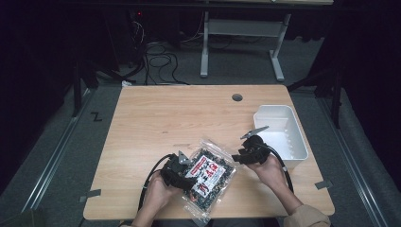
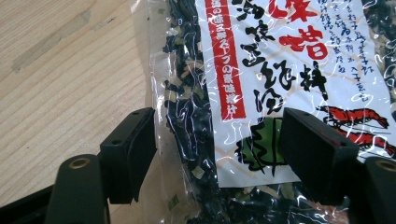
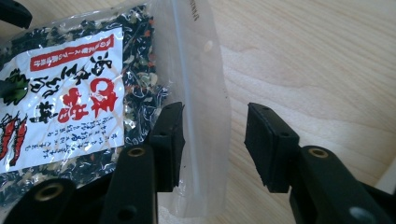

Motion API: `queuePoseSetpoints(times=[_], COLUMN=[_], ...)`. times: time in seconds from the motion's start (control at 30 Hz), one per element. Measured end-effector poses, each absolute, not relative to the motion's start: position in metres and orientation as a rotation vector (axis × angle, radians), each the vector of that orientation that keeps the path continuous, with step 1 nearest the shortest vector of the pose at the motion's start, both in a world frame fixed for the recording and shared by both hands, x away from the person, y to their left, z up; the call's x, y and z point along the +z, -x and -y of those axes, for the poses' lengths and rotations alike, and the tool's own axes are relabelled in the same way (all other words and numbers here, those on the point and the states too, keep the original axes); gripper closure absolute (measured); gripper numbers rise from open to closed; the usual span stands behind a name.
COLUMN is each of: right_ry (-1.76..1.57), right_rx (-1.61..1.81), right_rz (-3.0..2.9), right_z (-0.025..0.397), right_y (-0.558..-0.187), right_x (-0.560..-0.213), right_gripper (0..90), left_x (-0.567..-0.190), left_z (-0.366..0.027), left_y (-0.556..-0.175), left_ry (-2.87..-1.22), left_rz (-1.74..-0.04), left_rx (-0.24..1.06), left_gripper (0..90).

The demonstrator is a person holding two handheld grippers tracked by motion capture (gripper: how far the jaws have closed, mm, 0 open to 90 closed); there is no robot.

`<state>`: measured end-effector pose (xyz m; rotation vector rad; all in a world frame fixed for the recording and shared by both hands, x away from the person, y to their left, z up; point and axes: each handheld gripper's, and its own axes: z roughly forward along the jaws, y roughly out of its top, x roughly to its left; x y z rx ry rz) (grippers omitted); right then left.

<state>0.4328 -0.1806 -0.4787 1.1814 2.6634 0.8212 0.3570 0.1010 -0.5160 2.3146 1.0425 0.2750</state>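
Note:
A clear plastic bag (image 1: 208, 177) of dark dried bits with a white and red printed label lies flat on the wooden table (image 1: 179, 113), near its front edge. My left gripper (image 1: 182, 171) sits at the bag's left side. In the left gripper view it (image 2: 215, 158) is open, its jaws straddling the bag (image 2: 261, 70) low over the label's corner. My right gripper (image 1: 241, 156) is at the bag's upper right end. In the right gripper view it (image 3: 212, 144) is open, with the bag's empty clear flap (image 3: 201, 93) lying between the jaws and the filled part (image 3: 70, 93) to their left.
A white plastic bin (image 1: 295, 137) stands at the table's right edge, just beyond my right gripper. A round cable hole (image 1: 237, 97) is near the table's back edge. Strips of tape (image 1: 90, 195) mark the front corners. Cables lie on the floor behind the table.

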Motion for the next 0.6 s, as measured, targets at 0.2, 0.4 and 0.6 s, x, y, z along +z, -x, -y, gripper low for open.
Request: queuePoseSetpoints(times=[0.2, 0.4, 0.6], right_ry=[-1.180, -1.179, -1.161], right_rx=[0.834, 0.857, 0.869], right_rz=[-2.701, -2.705, -2.701], right_z=[0.1795, 0.1801, 0.1814], right_y=[-0.4346, -0.4338, -0.4330], right_x=[-0.4822, -0.4815, -0.4801], right_gripper=[68.6, 76.1, 84.3], left_x=[-0.5167, -0.5174, -0.5180], left_z=[-0.1018, -0.1029, -0.1030], left_y=[-0.3574, -0.3581, -0.3583], left_ry=[-2.304, -2.293, -2.282], left_rz=[-1.053, -1.068, -1.079], left_rx=[0.265, 0.253, 0.255], left_gripper=[27.6, 26.7, 26.2])
